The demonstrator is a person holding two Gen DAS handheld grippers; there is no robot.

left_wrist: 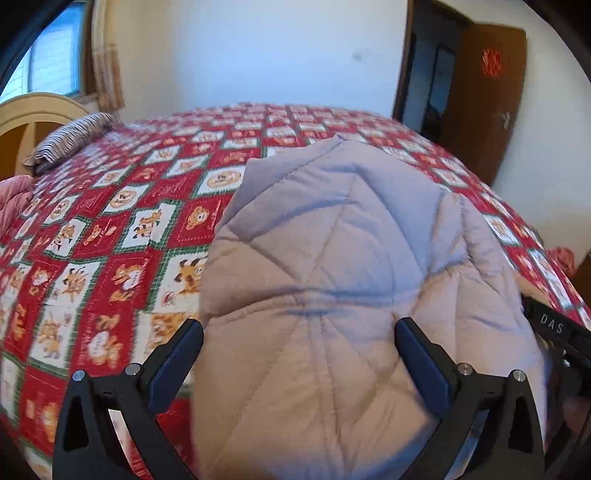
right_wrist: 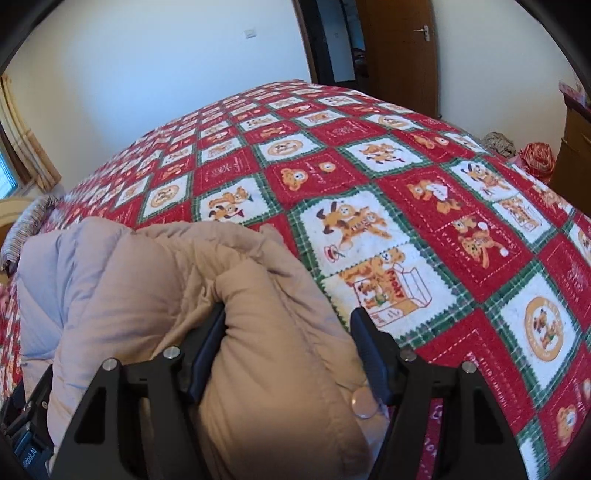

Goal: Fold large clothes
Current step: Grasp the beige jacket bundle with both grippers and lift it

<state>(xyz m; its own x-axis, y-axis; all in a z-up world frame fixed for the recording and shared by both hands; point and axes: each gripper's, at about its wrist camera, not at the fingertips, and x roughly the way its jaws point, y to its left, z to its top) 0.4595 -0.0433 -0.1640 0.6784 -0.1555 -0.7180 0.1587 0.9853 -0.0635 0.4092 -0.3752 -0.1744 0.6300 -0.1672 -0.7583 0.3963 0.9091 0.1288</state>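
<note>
Currently, a pale quilted jacket [left_wrist: 332, 258] is being shown lying on a bed covered by a red, white and green bear-print bedspread [left_wrist: 110, 240], at the near edge. From the left wrist view, the left gripper [left_wrist: 299, 343] is being held with its jaws spread wide, the jacket bulging between them; whether the pads are pressing on it cannot be told. A striped pillow [left_wrist: 70, 140] and a window [left_wrist: 55, 62] at far left are being revealed only by this view. From the right wrist view, the right gripper [right_wrist: 288, 332] is being held partly open around a thick fold of the jacket, whose snap button [right_wrist: 364, 404] is being shown beside the right finger [right_wrist: 369, 354]; a door handle [right_wrist: 424, 31] is being shown only there.
</note>
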